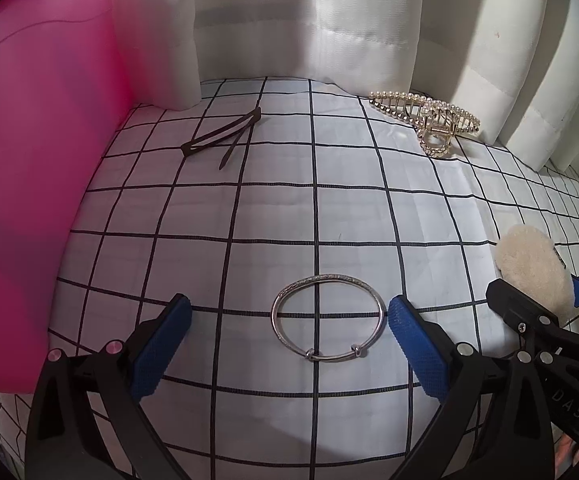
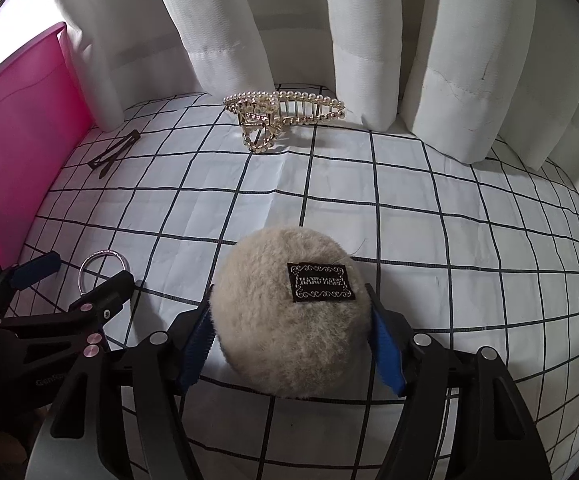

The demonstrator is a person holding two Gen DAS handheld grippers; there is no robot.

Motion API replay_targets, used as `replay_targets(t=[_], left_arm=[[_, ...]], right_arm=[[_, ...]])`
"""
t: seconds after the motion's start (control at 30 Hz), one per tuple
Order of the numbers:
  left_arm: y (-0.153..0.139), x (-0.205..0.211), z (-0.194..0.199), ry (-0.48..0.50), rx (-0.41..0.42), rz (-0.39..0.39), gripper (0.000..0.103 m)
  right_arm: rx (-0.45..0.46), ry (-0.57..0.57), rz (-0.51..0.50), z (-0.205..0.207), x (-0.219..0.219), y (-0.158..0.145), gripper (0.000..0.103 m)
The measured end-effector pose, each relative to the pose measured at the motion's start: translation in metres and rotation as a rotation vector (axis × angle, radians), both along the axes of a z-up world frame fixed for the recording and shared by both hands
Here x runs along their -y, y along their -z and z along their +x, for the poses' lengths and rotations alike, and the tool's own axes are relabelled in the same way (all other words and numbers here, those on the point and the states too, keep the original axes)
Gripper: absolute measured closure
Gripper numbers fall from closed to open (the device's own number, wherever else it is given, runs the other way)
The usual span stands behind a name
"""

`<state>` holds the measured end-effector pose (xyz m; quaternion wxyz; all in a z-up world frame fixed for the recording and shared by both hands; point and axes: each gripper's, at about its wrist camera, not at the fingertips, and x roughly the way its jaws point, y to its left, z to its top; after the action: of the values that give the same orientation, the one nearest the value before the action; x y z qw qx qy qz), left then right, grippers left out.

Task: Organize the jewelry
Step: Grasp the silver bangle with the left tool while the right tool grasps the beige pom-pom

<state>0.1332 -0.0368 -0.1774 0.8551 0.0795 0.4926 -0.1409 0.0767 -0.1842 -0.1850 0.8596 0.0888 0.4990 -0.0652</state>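
A: Left hand-held gripper [image 1: 289,330]?
B: I see it spread wide, the bangle [image 1: 328,317] flat on the checked cloth [image 1: 249,216] between its pads, touching neither.
A: Right hand-held gripper [image 2: 289,326]?
B: Mine pinches the fluffy puff [image 2: 289,312], both pads sunk into its fur.

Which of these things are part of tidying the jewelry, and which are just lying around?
Part of the job:
silver bangle, between the left gripper's open fingers
fluffy round piece, between the right gripper's fingers
pearl hair claw
black hair clip

Just there:
pink box
white curtain
checked cloth
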Motion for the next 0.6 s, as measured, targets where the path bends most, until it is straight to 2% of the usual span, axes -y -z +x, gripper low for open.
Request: replay_targets(t=[0.13, 0.23, 0.4, 0.47, 0.6], left_arm=[[0.0, 0.0, 0.0, -0.011, 0.009, -0.005, 0.006], [-0.001, -0.001, -0.003, -0.008, 0.012, -0.006, 0.01], [-0.008, 0.0, -0.013, 0.028, 0.027, -0.016, 0.032], [-0.01, 0.0, -0.014, 0.036, 0.031, -0.02, 0.049], [-0.01, -0.002, -0.012, 0.039, 0.021, -0.022, 0.049]], right_arm=[[0.006, -0.002, -0.007, 0.0, 0.001, 0.0, 0.037], [0.004, -0.015, -0.022, 0.0, -0.002, -0.001, 0.038], [0.011, -0.022, -0.026, -0.002, -0.003, -0.002, 0.045], [0.009, -0.019, -0.012, -0.002, -0.003, -0.001, 0.046], [0.014, -0.019, 0.001, -0.004, -0.003, -0.003, 0.048]])
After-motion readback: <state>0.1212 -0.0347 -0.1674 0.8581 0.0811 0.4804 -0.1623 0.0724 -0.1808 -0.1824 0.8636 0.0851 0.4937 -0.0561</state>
